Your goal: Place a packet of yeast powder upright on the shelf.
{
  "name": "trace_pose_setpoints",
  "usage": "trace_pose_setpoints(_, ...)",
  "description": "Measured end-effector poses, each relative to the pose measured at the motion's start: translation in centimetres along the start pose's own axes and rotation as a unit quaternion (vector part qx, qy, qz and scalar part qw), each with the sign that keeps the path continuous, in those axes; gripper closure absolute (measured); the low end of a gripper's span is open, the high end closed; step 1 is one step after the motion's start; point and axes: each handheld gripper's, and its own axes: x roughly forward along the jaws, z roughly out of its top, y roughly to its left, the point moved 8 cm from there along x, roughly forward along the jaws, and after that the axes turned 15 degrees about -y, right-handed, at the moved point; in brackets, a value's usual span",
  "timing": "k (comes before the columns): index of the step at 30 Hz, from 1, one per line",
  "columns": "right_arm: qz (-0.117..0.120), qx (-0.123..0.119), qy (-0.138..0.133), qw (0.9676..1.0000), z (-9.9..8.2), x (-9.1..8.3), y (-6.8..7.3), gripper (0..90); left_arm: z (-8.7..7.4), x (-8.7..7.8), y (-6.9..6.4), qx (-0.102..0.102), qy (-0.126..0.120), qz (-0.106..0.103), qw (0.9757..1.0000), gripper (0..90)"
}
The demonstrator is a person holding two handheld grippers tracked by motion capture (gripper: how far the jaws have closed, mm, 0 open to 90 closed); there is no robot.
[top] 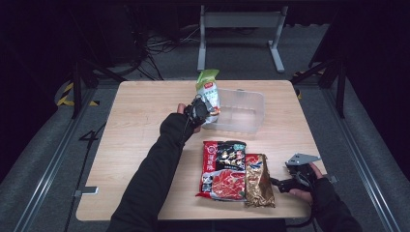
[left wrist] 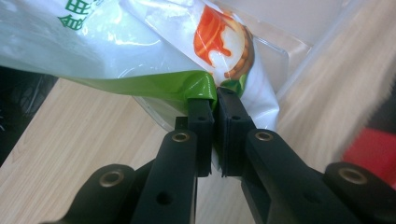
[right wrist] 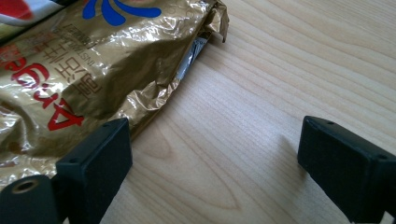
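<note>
Wooden table [top: 145,145], light grain, rounded corners, on a grey floor between rails. A white metal frame [top: 239,29] stands beyond the far edge.

Clear plastic bin [top: 241,112], open-topped, sits toward the far edge, right of centre. Nothing visible inside it from the high view.

Red-and-black snack bag [top: 223,169] lies flat near the near edge, about mid-table, with printed food pictures on its face. Touching its right side, partly overlapping, lies a gold foil packet [top: 259,181], crinkled, long axis running near-to-far. In the right gripper view the gold packet shows red and blue print and a torn-looking silver edge at its end.

White-and-green pouch [top: 209,92], held upright, off the tabletop, at the bin's left wall, its green top flap pointing up and away. In the left gripper view its orange-and-white picture faces the camera and its green seam hangs down to the jaws.

Left gripper [top: 199,111], at the end of a black sleeve reaching across from the near edge: jaws clenched on the pouch's lower green edge, pads pinching the film flat between them.

Right gripper [top: 283,183], near the near-right corner, resting low just beside the gold packet: jaws spread wide, nothing between them but bare wood; the one pad [right wrist: 100,154] sits against the packet's edge.
</note>
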Motion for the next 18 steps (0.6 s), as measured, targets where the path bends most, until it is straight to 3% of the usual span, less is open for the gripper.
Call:
trace_pose_setpoints(2, -0.001, -0.003, 0.0, 1.0, 0.0, -0.1, 0.0, 10.5, -0.5, -0.8, -0.2, -0.002, 0.002, -0.018, 0.9998, 85.8)
trace_pose_setpoints(7, -0.001, 0.001, 0.001, 1.0, -0.1, -0.2, -0.1, 10.5, -1.0, -2.0, -0.8, 0.023, 0.024, -0.028, 0.9991, 85.7)
trace_pose_setpoints(13, 0.001, -0.003, 0.005, 1.0, -0.1, 0.0, 0.2, 9.9, -0.6, -1.1, -0.8, 0.02, 0.023, -0.024, 0.9992, 85.7)
trace_pose_setpoints(18, -0.001, 0.0, 0.004, 1.0, 0.0, 0.1, 0.1, 10.0, -0.1, -0.6, -0.7, 0.013, 0.041, -0.036, 0.9984, 85.7)
